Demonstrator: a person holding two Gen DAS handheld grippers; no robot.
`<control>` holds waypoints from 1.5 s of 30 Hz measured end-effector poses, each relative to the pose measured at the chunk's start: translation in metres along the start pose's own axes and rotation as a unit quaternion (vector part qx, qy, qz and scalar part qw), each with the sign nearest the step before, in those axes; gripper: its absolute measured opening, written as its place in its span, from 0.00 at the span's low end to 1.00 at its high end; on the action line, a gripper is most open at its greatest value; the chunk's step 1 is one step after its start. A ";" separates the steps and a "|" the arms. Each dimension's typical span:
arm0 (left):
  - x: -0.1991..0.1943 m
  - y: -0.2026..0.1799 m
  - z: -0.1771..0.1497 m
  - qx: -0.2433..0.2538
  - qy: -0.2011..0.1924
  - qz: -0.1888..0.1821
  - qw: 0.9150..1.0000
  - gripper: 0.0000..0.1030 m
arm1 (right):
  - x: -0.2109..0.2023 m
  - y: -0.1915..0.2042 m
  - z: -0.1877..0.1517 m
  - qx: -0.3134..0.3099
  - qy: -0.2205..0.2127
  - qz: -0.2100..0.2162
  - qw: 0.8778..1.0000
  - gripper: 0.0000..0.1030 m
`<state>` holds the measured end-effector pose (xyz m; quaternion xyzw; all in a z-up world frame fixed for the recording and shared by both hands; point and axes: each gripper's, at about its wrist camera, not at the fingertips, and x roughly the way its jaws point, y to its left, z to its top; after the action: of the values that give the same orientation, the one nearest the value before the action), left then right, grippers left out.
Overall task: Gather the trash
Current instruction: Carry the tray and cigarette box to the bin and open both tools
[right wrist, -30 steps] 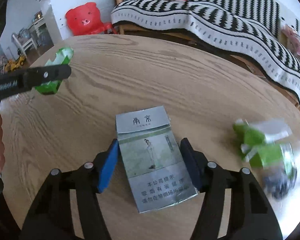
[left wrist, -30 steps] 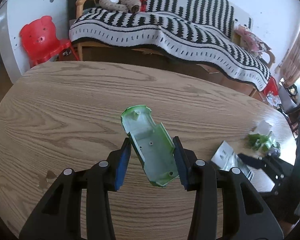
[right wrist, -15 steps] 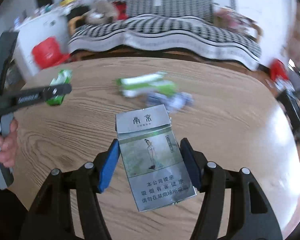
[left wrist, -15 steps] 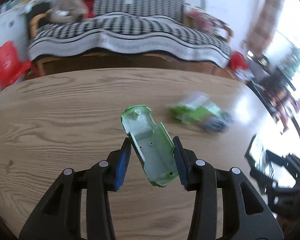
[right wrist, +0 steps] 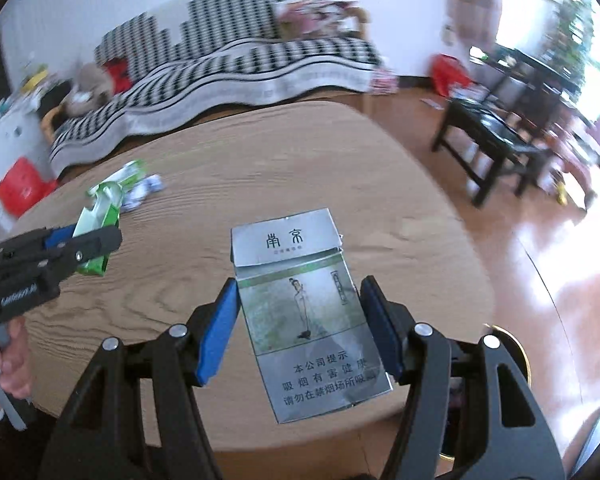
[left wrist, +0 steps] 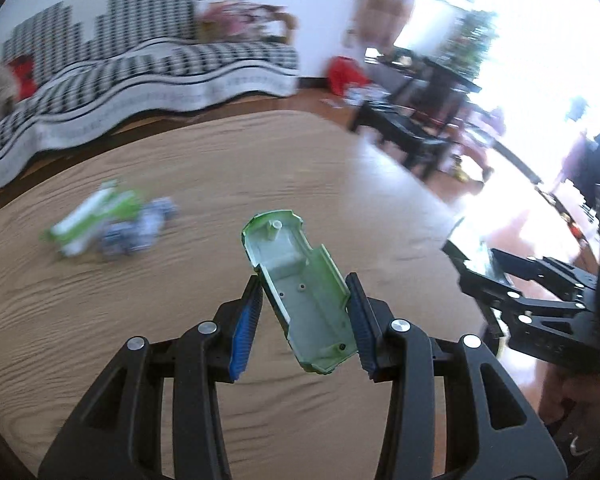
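My left gripper [left wrist: 304, 320] pinches a green plastic shell [left wrist: 304, 296] between its blue ribbed pads. The shell is a hollow, moulded trough with pale inside, screw posts and small holes; its long axis runs away from me, tilted up and slightly left. My right gripper [right wrist: 300, 324] clamps a flat silver cigarette pack [right wrist: 306, 320], glossy card with printed figure and characters, flip lid pointing away from me. Both are held above the oval wood-grain counter [right wrist: 260, 168], where crumpled green and white wrappers [left wrist: 108, 224] lie, blurred, at its far left.
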<state>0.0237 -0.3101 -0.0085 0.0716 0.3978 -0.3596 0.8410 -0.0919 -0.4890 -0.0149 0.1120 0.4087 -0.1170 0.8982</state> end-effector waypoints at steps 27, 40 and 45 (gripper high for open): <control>0.139 -0.292 -0.061 0.175 0.106 -0.178 0.963 0.41 | -0.076 -0.286 -0.140 0.269 0.026 -0.098 0.958 0.59; 0.150 -0.298 -0.057 0.171 0.110 -0.182 0.962 0.41 | -0.068 -0.287 -0.131 0.267 0.028 -0.094 0.959 0.60; 0.148 -0.297 -0.058 0.171 0.109 -0.182 0.962 0.41 | -0.069 -0.286 -0.129 0.268 0.025 -0.094 0.959 0.60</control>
<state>-0.1460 -0.5847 -0.1054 0.1793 0.4258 -0.5589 0.6886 -0.3136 -0.7136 -0.0756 0.3127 0.3931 -0.3030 0.8099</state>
